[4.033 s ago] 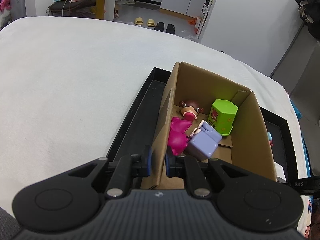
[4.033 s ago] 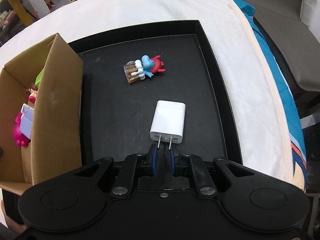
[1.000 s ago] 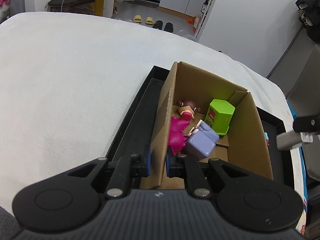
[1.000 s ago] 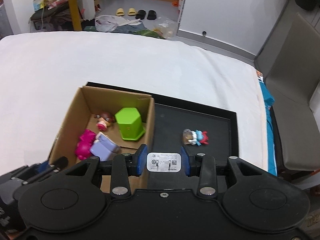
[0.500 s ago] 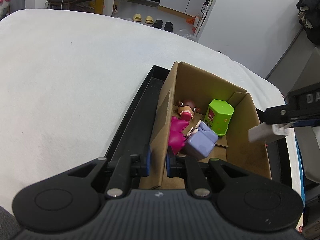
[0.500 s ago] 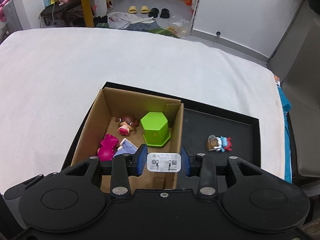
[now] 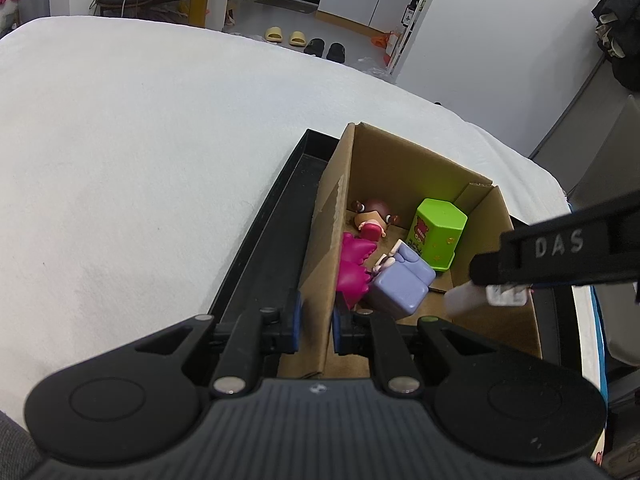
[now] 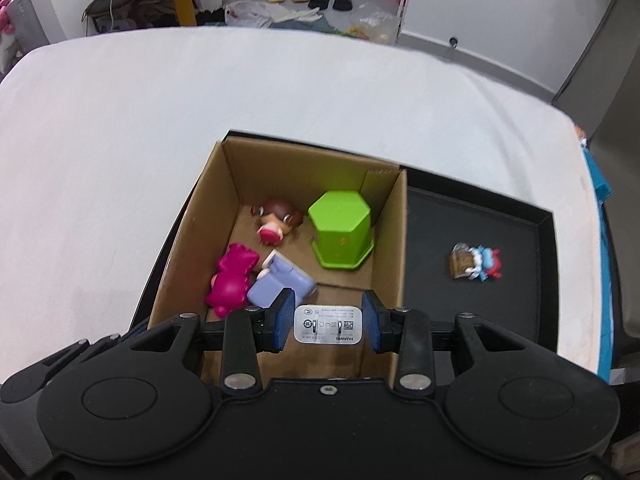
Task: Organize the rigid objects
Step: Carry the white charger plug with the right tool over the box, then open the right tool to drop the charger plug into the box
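Note:
My right gripper point(image 8: 328, 326) is shut on a white charger point(image 8: 329, 325) and holds it over the near end of the open cardboard box point(image 8: 390, 240); the charger also shows in the left wrist view point(image 7: 466, 300). The box holds a green hexagonal container point(image 8: 342, 234), a purple block point(image 8: 280, 284), a magenta toy point(image 8: 232, 280) and a small doll point(image 8: 276, 222). My left gripper point(image 7: 314, 320) is shut on the box's left wall point(image 7: 324, 240). A small blue and red figure point(image 8: 476, 262) lies on the black tray point(image 8: 480, 312).
The black tray stands on a white cloth-covered surface point(image 7: 140, 160). A blue and teal cloth edge point(image 8: 600, 188) lies to the right. Shoes point(image 7: 304, 40) and furniture are on the floor beyond.
My right gripper picked up the charger from the tray, lifted it and carried it left over the box. My left gripper stayed clamped on the box wall.

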A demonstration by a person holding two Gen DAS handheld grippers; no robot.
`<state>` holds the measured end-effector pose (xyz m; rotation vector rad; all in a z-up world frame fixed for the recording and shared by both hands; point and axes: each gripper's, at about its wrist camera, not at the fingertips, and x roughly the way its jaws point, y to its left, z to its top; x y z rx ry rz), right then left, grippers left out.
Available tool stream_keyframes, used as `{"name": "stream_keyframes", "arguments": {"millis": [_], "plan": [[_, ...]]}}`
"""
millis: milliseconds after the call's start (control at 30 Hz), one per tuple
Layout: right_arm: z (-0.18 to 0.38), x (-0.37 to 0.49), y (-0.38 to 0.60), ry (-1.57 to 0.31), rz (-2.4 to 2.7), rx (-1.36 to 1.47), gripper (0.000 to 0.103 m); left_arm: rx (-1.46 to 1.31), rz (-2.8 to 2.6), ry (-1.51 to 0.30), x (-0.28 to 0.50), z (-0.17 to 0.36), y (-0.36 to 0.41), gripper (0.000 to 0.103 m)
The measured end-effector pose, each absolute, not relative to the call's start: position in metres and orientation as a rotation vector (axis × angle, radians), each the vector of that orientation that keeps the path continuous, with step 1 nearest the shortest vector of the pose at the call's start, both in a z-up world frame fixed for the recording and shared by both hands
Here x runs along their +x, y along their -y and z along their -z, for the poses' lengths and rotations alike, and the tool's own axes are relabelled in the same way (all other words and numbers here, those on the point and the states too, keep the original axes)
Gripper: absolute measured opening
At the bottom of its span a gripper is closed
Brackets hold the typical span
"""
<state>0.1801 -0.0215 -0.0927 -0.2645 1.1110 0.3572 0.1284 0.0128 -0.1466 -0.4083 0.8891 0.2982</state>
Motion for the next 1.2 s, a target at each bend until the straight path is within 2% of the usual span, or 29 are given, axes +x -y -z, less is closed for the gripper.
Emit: {"name": "stream_keyframes", "arguments": {"millis": [167,600,900,1200], "plan": [[0.102,0.184,0.022,-1.128,-0.339,-0.263,0.037,-0.408,-0.299,-0.888,0.128,0.146,-0.022,0.014],[0.078,0.178,0.053,-1.022,-0.298,-0.218,0.055,-0.404,-0.296,-0.887,0.122,0.146,-0.048,0.014],[0.080,0.165,0.085,-1.006,-0.327,-0.128,0.057,-0.345,-0.301,-0.888,0.121,0.145,-0.047,0.012],[0.090,0.162,0.121,-0.968,-0.366,-0.011,0.065,-0.278,-0.313,-0.900,0.121,0.144,-0.038,0.011]]}}
